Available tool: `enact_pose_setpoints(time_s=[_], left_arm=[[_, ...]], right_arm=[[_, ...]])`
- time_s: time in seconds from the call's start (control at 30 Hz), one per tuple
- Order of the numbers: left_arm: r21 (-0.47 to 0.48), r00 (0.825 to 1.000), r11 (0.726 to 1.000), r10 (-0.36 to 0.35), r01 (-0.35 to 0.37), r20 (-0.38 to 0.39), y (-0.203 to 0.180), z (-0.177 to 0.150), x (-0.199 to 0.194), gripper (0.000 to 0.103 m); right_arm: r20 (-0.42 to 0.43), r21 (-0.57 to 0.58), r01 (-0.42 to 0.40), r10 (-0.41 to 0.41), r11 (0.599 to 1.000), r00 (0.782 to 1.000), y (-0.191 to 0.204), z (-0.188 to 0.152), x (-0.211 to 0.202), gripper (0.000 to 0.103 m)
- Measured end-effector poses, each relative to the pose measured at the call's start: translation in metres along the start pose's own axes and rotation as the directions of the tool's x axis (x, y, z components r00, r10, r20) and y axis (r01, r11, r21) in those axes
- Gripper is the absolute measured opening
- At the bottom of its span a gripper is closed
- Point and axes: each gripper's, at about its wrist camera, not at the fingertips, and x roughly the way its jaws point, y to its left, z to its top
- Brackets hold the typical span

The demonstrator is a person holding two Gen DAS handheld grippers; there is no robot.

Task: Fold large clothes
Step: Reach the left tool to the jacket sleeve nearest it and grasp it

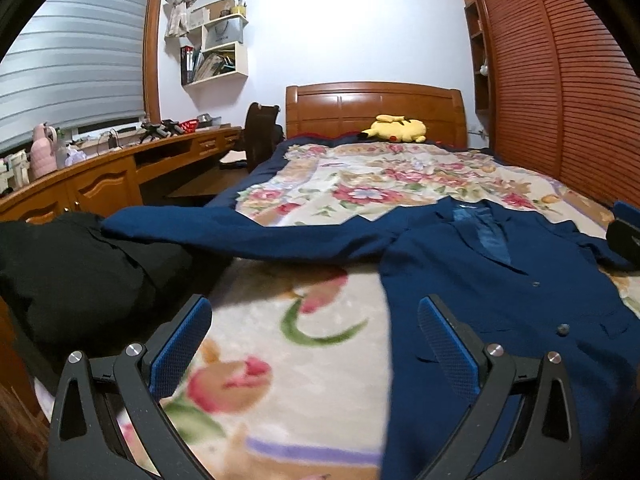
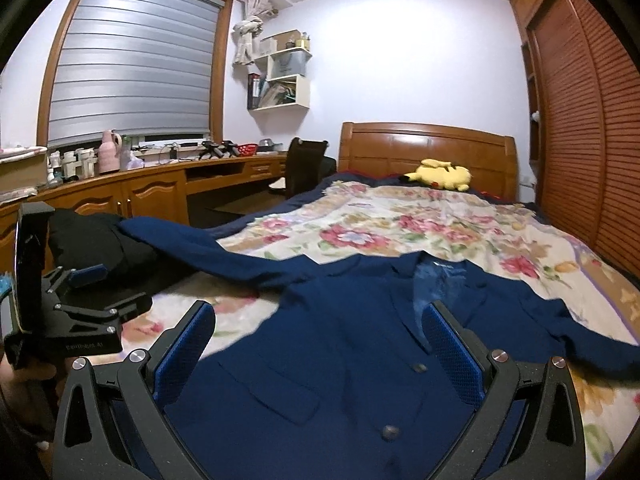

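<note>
Navy-blue buttoned wool jacket [image 2: 340, 360] lies face-up with sleeves spread on the floral cream blanket [image 1: 280, 340], presumably flattened for folding. Left gripper [image 1: 314, 344] and right gripper [image 2: 320, 352] hover wide apart, holding nothing.

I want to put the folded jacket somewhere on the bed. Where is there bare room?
Free: the floral blanket between the blue jacket and the yellow plush toy; a smaller patch under the left gripper. Crowded: the near left edge, where the black garment lies under the jacket's sleeve.
</note>
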Motion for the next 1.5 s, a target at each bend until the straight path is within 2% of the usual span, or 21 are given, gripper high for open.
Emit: enact_pose_setpoints(time_s=[0.17, 0.3, 0.5, 0.57, 0.77, 0.83, 0.9, 1.03, 1.07, 1.13, 1.3, 1.5], left_arm=[[0.045, 0.999, 0.998, 0.041, -0.040, -0.031, 0.014, 0.007, 0.024, 0.103], [0.029, 0.998, 0.999, 0.034, -0.033, -0.054, 0.029, 0.016, 0.042, 0.103], [-0.004, 0.987, 0.999, 0.034, -0.036, -0.158, 0.047, 0.031, 0.081, 0.103], [-0.023, 0.985, 0.999, 0.045, -0.050, -0.169, 0.052, 0.035, 0.090, 0.103], [-0.075, 0.980, 0.997, -0.017, 0.003, -0.198, 0.060, 0.045, 0.117, 0.103], [-0.083, 0.974, 0.996, -0.041, 0.023, -0.224, 0.060, 0.049, 0.129, 0.102], [-0.112, 0.963, 0.993, -0.066, 0.038, -0.260, 0.063, 0.052, 0.143, 0.096], [-0.212, 0.937, 0.975, -0.134, 0.066, -0.322, 0.074, 0.052, 0.168, 0.072], [-0.237, 0.931, 0.969, -0.155, 0.077, -0.331, 0.077, 0.050, 0.172, 0.069], [-0.266, 0.921, 0.961, -0.165, 0.070, -0.353, 0.081, 0.044, 0.180, 0.069], [-0.299, 0.913, 0.954, -0.152, 0.035, -0.379, 0.088, 0.034, 0.191, 0.068], [-0.298, 0.914, 0.955, -0.125, 0.005, -0.386, 0.093, 0.042, 0.200, 0.068]], right_arm=[[-0.026, -0.008, -0.034, 0.034, 0.999, 0.999, 0.002, 0.000, 0.023, 0.103], [-0.044, -0.018, -0.066, 0.065, 0.998, 0.997, -0.005, -0.001, 0.036, 0.103], [-0.080, -0.024, -0.089, 0.087, 0.996, 0.993, -0.020, -0.003, 0.055, 0.103], [-0.098, -0.018, -0.101, 0.099, 0.995, 0.990, -0.023, -0.002, 0.063, 0.103], [-0.123, -0.006, -0.118, 0.116, 0.993, 0.986, -0.028, 0.003, 0.076, 0.103], [-0.126, -0.002, -0.121, 0.120, 0.993, 0.985, -0.018, 0.007, 0.076, 0.103], [-0.130, 0.001, -0.124, 0.124, 0.992, 0.984, -0.017, 0.008, 0.079, 0.103], [-0.132, 0.009, -0.126, 0.126, 0.992, 0.983, -0.011, 0.004, 0.079, 0.103], [-0.136, 0.013, -0.129, 0.129, 0.992, 0.982, -0.012, 0.004, 0.080, 0.103], [-0.152, 0.024, -0.150, 0.152, 0.988, 0.977, -0.012, 0.002, 0.081, 0.103], [-0.169, 0.052, -0.147, 0.153, 0.988, 0.974, -0.014, 0.002, 0.083, 0.103], [-0.173, 0.065, -0.149, 0.158, 0.987, 0.972, -0.010, 0.002, 0.082, 0.103]])
